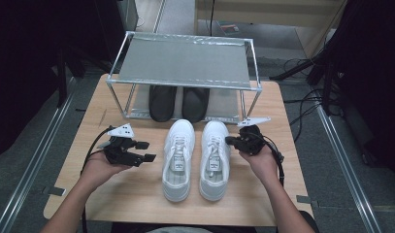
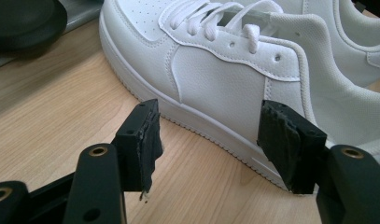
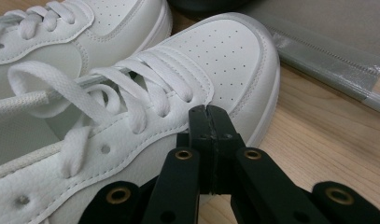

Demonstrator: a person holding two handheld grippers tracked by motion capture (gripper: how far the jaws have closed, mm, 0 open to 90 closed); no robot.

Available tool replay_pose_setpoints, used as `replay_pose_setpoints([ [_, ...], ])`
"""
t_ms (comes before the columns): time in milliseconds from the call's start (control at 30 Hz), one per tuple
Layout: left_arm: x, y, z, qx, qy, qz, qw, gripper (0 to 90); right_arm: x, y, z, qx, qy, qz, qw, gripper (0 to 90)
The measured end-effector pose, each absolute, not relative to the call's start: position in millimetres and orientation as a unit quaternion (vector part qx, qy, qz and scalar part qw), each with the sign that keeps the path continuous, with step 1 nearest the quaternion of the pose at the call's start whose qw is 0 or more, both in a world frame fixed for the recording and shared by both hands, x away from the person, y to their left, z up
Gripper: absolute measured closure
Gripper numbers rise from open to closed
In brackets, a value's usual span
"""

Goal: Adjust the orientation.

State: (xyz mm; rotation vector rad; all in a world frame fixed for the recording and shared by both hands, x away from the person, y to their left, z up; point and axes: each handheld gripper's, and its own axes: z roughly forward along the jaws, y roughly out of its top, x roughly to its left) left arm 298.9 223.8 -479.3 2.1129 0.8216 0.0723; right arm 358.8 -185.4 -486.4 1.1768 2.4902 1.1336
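Two white sneakers stand side by side on the wooden table, toes pointing away: the left sneaker and the right sneaker. My left gripper is open just left of the left sneaker, jaws wide apart and aimed at its side with nothing between them. My right gripper is shut and holds nothing, its tip close to the outer side of the right sneaker by the laces. In the right gripper view the closed jaws hover just over the shoe's side near the toe box.
A metal-framed shoe rack with a grey top shelf stands at the back of the table. A pair of black shoes sits on its lower shelf, right behind the sneakers' toes. Bare wood lies in front of and beside the sneakers.
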Motion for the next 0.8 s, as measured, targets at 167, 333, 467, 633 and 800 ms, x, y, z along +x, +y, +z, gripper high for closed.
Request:
replay_pose_setpoints([
  [167, 299, 220, -481, 0.845, 0.322, 0.030, 0.426, 40.3, 360, -182, -487, 0.394, 0.832, 0.381, 0.078, 90.0],
  [333, 301, 215, -485, 0.847, 0.326, 0.022, 0.420, 50.9, 363, -176, -487, 0.391, 0.833, 0.385, 0.077, 90.0],
  [467, 301, 206, -487, 0.844, 0.324, 0.022, 0.427, 78.3, 364, -171, -488, 0.388, 0.833, 0.386, 0.078, 90.0],
  [633, 304, 184, -502, 0.872, 0.312, 0.013, 0.378, 82.4, 364, -170, -488, 0.389, 0.833, 0.387, 0.078, 90.0],
  [800, 301, 181, -505, 0.871, 0.302, -0.004, 0.387, 86.9, 365, -171, -488, 0.389, 0.832, 0.388, 0.076, 90.0],
])
